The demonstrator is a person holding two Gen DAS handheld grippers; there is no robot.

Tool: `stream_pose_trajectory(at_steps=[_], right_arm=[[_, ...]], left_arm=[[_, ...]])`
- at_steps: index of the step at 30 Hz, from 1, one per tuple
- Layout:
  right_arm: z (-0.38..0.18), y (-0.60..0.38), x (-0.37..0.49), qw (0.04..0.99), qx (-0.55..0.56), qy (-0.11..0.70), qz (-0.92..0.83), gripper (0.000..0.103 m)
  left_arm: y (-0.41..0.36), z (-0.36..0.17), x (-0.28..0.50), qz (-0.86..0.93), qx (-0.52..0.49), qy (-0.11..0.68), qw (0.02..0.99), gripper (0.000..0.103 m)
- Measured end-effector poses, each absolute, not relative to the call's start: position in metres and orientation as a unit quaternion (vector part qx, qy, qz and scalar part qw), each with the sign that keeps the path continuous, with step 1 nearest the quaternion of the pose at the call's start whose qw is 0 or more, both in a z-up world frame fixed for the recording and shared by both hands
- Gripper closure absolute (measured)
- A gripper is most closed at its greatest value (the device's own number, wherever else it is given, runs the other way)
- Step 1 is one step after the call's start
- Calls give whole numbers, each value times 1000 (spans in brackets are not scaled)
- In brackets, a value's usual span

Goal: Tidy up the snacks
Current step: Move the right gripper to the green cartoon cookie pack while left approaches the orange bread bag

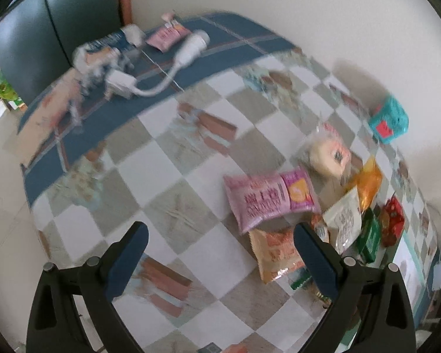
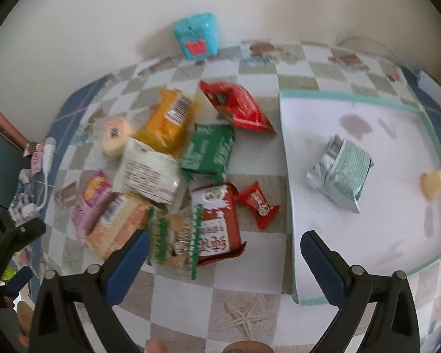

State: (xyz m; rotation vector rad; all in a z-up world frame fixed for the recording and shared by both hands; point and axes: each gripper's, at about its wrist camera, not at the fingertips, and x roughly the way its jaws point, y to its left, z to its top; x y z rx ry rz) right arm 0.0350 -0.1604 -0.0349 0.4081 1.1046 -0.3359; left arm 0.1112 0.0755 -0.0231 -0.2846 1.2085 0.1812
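Both the left gripper (image 1: 220,253) and right gripper (image 2: 225,260) are held spread and empty. The snacks (image 2: 167,158) are heaped left of the tray (image 2: 291,176); overlapping packets could be dragged along together.

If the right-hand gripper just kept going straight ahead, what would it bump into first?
Probably the red snack packet lying just ahead between the open jaws of the right gripper, at the near edge of the snack pile; depth is hard to judge.
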Motion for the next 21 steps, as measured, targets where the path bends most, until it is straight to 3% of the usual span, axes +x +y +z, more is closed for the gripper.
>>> stream_pose_trajectory(at_steps=[10,21], right_arm=[[-49,-151,48,824,164,524,-142,0],[-62,-119,61,828,114,536,-122,0]], left_arm=[[50,-57,127,68,-133,605,782,4],[83,-72,135,130,-165,610,764,4]])
